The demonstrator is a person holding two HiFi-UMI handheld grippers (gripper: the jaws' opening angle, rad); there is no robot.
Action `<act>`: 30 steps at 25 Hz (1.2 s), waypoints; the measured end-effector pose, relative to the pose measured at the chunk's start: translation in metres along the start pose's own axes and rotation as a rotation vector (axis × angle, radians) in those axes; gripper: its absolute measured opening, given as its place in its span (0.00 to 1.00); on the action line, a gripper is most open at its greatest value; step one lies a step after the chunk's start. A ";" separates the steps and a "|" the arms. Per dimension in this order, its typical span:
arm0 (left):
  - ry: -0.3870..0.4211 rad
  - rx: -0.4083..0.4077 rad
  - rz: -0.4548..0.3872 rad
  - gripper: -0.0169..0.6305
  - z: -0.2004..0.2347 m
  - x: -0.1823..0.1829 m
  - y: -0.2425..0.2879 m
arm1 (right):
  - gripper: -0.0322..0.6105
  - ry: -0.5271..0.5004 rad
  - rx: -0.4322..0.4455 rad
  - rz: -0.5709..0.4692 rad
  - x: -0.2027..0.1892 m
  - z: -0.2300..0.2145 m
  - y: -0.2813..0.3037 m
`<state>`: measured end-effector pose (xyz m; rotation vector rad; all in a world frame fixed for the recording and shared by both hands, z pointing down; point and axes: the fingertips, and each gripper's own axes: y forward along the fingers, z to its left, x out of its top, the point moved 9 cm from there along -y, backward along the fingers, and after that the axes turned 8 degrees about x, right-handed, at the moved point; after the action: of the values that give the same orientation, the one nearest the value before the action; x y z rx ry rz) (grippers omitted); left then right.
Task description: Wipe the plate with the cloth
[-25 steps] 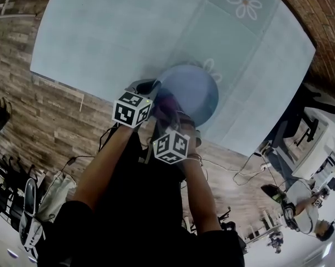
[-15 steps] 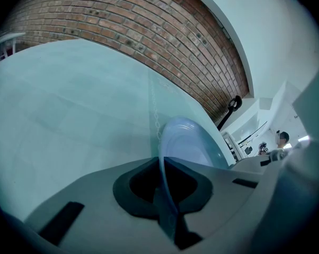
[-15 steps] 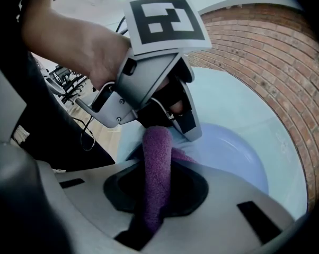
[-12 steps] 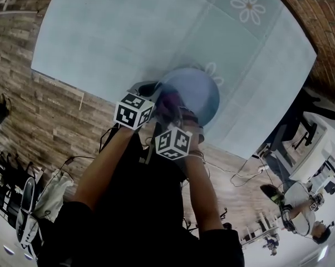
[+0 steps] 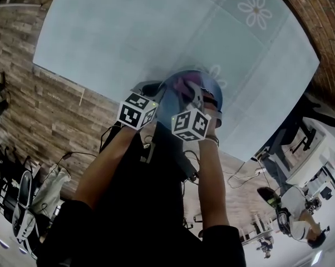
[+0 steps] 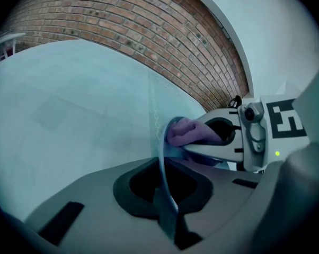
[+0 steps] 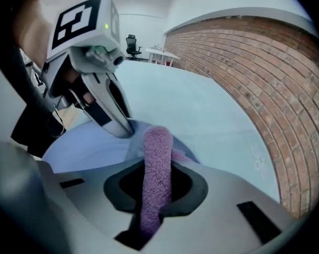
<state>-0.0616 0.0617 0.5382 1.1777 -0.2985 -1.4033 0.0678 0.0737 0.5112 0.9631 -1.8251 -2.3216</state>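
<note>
We can read no word, number or brand. The only signs are black-and-white square marker patterns on the white cube [image 5: 136, 111] of the left gripper [image 5: 154, 88] and the white cube [image 5: 191, 124] of the right gripper [image 5: 196, 95], both at the near rim of the round blue plate [image 5: 211, 88]. They carry no letters.

From our head we look steeply down, from well above, onto the pale table [image 5: 128, 32]. Our left gripper view sits low and close behind its jaws, facing the brick wall [image 6: 149, 30]; our right gripper view does likewise, wall at right. All three share the plate [image 5: 207, 81] and cloth [image 5: 184, 85].
</note>
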 end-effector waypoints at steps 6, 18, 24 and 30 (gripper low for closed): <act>0.001 0.000 0.000 0.10 -0.001 0.001 -0.001 | 0.15 0.042 -0.063 -0.009 -0.018 -0.029 -0.006; -0.006 0.002 0.003 0.10 0.004 0.000 -0.003 | 0.14 0.050 -0.068 -0.012 -0.011 0.000 -0.003; -0.008 -0.001 0.001 0.10 0.003 0.002 -0.003 | 0.14 0.053 -0.011 -0.030 -0.010 0.046 -0.011; -0.010 0.002 0.001 0.10 0.005 0.000 -0.003 | 0.14 0.051 0.110 -0.031 -0.009 0.095 -0.017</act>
<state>-0.0670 0.0600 0.5381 1.1724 -0.3072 -1.4088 0.0349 0.1643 0.5114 1.0610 -1.9497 -2.2116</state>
